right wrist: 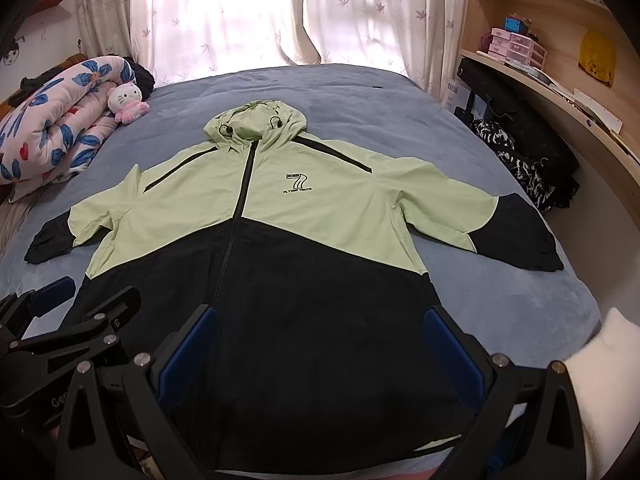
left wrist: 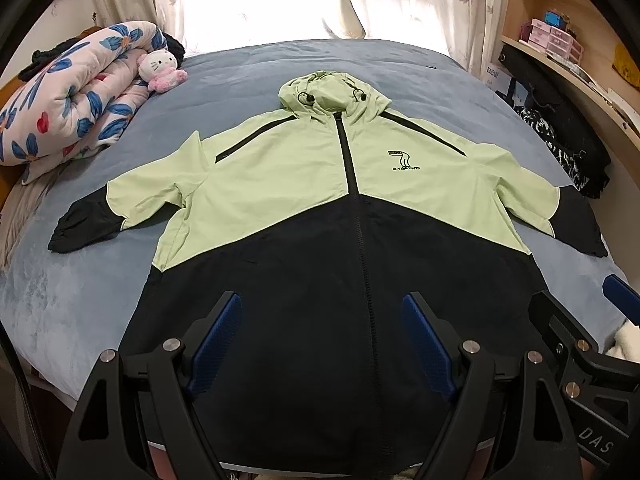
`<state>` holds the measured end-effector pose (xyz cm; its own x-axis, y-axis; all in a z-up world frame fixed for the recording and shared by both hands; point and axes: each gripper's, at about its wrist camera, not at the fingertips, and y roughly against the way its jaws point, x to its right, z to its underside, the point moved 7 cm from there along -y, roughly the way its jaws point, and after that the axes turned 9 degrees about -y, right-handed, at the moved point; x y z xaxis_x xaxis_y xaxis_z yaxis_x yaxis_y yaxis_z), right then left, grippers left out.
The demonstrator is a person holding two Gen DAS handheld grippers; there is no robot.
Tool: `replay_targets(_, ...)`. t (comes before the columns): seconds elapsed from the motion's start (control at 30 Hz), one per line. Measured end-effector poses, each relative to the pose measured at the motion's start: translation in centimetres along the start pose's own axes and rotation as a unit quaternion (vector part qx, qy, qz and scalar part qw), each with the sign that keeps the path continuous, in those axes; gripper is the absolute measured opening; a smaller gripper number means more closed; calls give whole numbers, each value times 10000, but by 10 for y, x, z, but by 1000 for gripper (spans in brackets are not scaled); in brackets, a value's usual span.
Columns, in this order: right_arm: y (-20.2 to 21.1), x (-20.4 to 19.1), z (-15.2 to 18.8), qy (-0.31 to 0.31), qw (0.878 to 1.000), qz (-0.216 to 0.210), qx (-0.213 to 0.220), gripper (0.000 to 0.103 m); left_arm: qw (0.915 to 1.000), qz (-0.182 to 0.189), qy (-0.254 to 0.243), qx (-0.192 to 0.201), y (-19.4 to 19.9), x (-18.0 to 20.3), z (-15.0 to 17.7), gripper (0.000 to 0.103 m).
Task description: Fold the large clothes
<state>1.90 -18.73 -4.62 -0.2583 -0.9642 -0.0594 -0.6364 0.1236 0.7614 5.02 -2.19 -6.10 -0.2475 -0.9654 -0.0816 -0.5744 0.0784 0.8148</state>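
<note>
- Jacket [left wrist: 320, 208]: light green above, black below, hood [left wrist: 332, 94] at the far end. We see it laid flat, front up and zipped, in the middle of the bed [left wrist: 100, 288], sleeves spread to both sides with black cuffs resting on the cover. A "Flying Youth" logo [left wrist: 398, 162] sits on the chest.
- Left gripper [left wrist: 322, 336]: we hold it above the jacket's black hem area, fingers spread wide, nothing between the blue pads [left wrist: 218, 344].
- Right gripper [right wrist: 320, 350]: likewise spread wide over the lower black part of the jacket, gripping nothing; it sits just beside the left one.
- White sleeve [right wrist: 608, 364]: at the right edge of the right wrist view, beside the right gripper.
- Floral quilt [left wrist: 68, 96]: rolled up at the far left of the bed.
- Plush cat [left wrist: 160, 70]: leaning against the quilt.
- Curtains [left wrist: 260, 0]: pale, backlit, beyond the bed.
- Shelves [left wrist: 560, 36]: wooden, to the right, holding small pink boxes.
</note>
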Motion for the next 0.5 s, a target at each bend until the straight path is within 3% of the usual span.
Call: replay_targets(0.5,-7,-3,0,11,10000,6,-33,103,10000,20,-38,-73,-3,0,0,81)
